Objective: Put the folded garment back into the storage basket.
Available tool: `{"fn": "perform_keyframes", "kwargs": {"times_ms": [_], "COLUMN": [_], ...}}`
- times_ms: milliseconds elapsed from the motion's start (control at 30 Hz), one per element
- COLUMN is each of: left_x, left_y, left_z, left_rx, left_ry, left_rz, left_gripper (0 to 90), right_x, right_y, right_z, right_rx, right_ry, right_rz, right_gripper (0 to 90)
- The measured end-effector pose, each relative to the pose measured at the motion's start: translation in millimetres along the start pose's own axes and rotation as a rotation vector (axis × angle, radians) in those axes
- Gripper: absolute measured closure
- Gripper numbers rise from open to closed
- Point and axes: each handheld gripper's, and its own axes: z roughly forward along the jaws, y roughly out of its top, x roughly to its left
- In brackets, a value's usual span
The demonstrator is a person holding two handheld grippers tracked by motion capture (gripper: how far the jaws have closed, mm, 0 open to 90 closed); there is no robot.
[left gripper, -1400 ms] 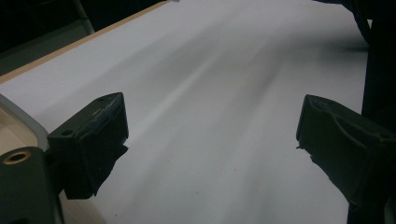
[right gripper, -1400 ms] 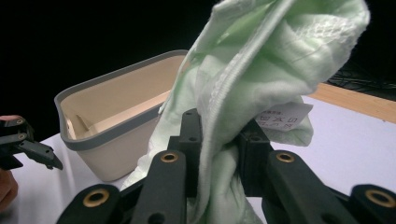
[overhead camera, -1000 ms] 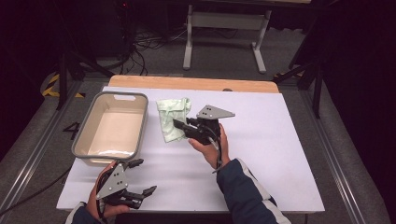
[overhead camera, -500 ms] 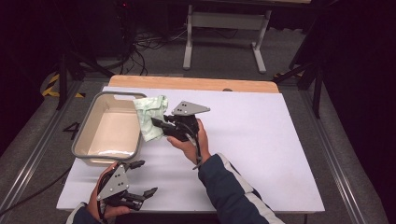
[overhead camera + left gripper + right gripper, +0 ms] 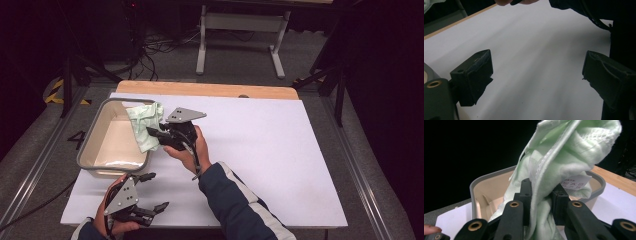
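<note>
Your right gripper (image 5: 152, 134) pinches the pale green cloth (image 5: 145, 125), which bunches between its jaws and hangs over the near rim of the beige bin (image 5: 95, 145). Your left gripper (image 5: 152, 192) rests low on the white table (image 5: 280, 150), jaws spread wide.

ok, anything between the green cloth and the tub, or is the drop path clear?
Nothing visible blocks it. The right gripper is shut on the green cloth, which hangs across the tub's near-right rim, partly over the inside. The tub's floor looks bare. The left gripper sits open near the table's front edge, away from the tub.
</note>
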Motion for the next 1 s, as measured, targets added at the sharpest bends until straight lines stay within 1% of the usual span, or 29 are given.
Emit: {"fn": "perform_keyframes", "kwargs": {"times_ms": [33, 67, 333, 400, 467, 567, 700, 800, 1000], "left_x": [0.0, -0.2, 0.1, 0.2, -0.2, -1.1, -3.7, -3.7, -3.3], "left_y": [0.0, -0.2, -0.5, -0.5, -0.7, -0.9, -1.0, -1.4, -1.9], "left_z": [0.0, 0.4, -0.4, -1.0, -1.0, -1.4, -2.0, -2.9, -3.4], "left_rx": [0.000, -0.001, -0.001, 0.001, -0.001, 0.004, 0.003, 0.002, 0.001], "left_ry": [0.000, -0.005, -0.007, -0.004, -0.005, -0.010, -0.012, -0.013, -0.017], "left_rz": [0.000, 0.000, -0.002, 0.003, -0.001, 0.001, 0.009, 0.006, 0.004], "left_gripper": [10.4, 10.4, 10.4, 10.5, 10.5, 10.5, 10.6, 10.6, 10.6], "right_x": [0.0, 2.0, 9.3, 11.0, 11.6, 14.7, 16.0, 17.7, 18.1], "right_y": [0.0, -0.1, -1.8, -2.3, -2.4, -1.8, -0.1, 1.2, -3.5], "right_z": [0.0, 4.7, 21.6, 25.7, 27.7, 35.6, 42.8, 48.3, 60.0], "right_rx": [0.000, 0.005, 0.036, 0.048, 0.052, 0.070, 0.092, 0.105, 0.142], "right_ry": [0.000, 0.007, 0.021, 0.027, 0.028, 0.041, 0.042, 0.045, 0.048], "right_rz": [0.000, 0.002, -0.014, -0.017, -0.018, -0.021, -0.025, -0.031, -0.026], "right_gripper": [75.3, 75.2, 75.1, 75.0, 75.0, 74.9, 74.7, 74.5, 74.2]}}
